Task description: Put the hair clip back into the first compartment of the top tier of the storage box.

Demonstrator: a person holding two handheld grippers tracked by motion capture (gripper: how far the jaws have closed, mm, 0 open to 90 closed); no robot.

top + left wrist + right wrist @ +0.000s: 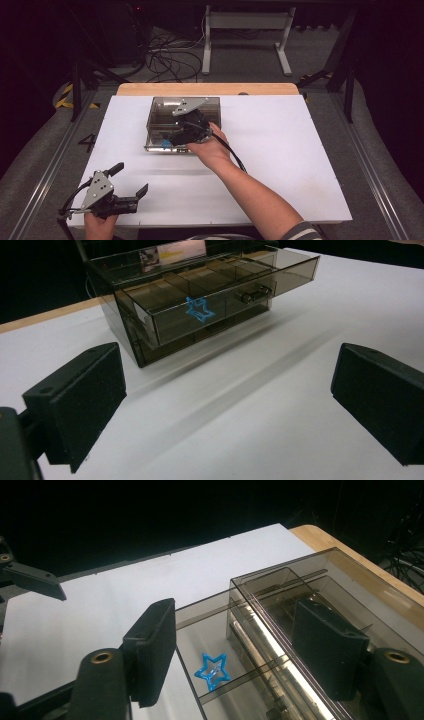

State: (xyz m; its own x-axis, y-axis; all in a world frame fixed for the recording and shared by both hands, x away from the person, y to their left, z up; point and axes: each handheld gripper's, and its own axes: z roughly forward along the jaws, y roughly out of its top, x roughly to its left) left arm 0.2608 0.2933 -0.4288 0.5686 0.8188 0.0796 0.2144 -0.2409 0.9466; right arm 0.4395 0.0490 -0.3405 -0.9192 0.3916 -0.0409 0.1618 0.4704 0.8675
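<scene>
1. Right hand-held gripper point(176, 136) hangs over the pulled-out top drawer point(220, 300) of the smoked clear drawer box point(160, 112), which sits toward the far edge of the table point(300, 165). Its jaws stand apart with nothing between the pads, so it has let go.
2. Blue star point(212, 671) lies flat in an end compartment of that drawer, below and between the parted jaws in the right gripper view. Seen through the drawer's front wall from the left gripper view, it rests on the drawer floor, touching neither gripper.
3. Placing looks done: the star is inside and released.
4. Left hand-held gripper point(131, 181) waits near the table's near-left corner, well apart from the box, jaws wide and empty.
5. Left to do, as I judge it: lift the right one clear of the drawer, then push the drawer shut by its front, likely at the small knob point(255, 292). The drawer stands fully out at present.
</scene>
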